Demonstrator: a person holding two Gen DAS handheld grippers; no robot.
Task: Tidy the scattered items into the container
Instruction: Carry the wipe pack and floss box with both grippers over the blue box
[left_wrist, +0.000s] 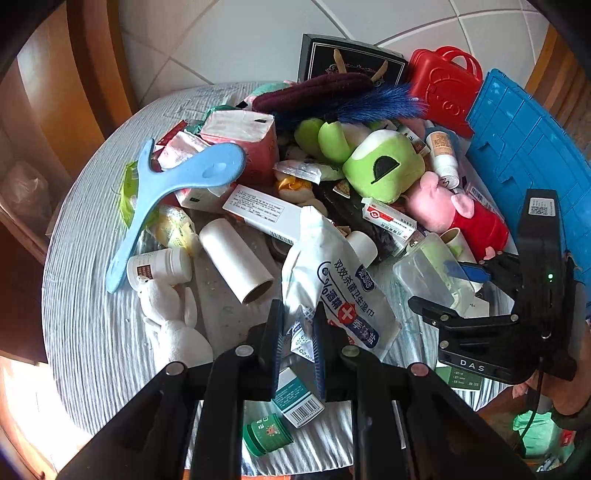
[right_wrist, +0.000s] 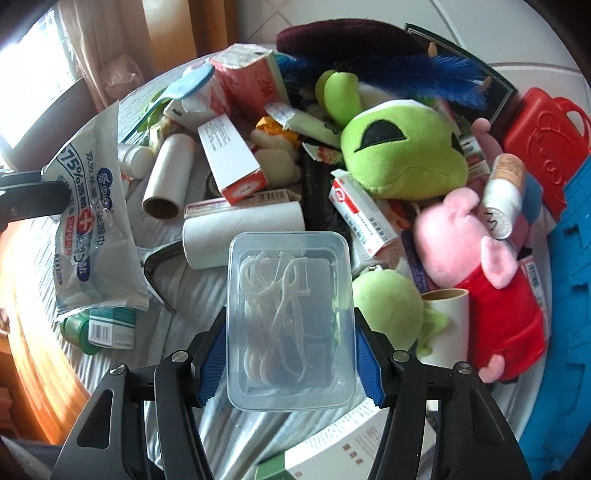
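This looks like a room in a home. A round table (left_wrist: 85, 332) under a ribbed white cloth is heaped with plush toys (right_wrist: 402, 155), medicine boxes (left_wrist: 258, 212) and tissue packs, with white floor tiles (left_wrist: 229, 40), wooden furniture (left_wrist: 48, 99) and a curtain (right_wrist: 110, 40) around it.

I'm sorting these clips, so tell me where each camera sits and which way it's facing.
Left wrist: sits on the left gripper, looking steeply down at the cluttered table; its jaws pinch a wipes packet, and the right gripper shows.
Right wrist: sits on the right gripper, looking down too; its jaws clamp a clear box of floss picks.
Shared: wipes packet, green plush, pink pig plush, blue container.
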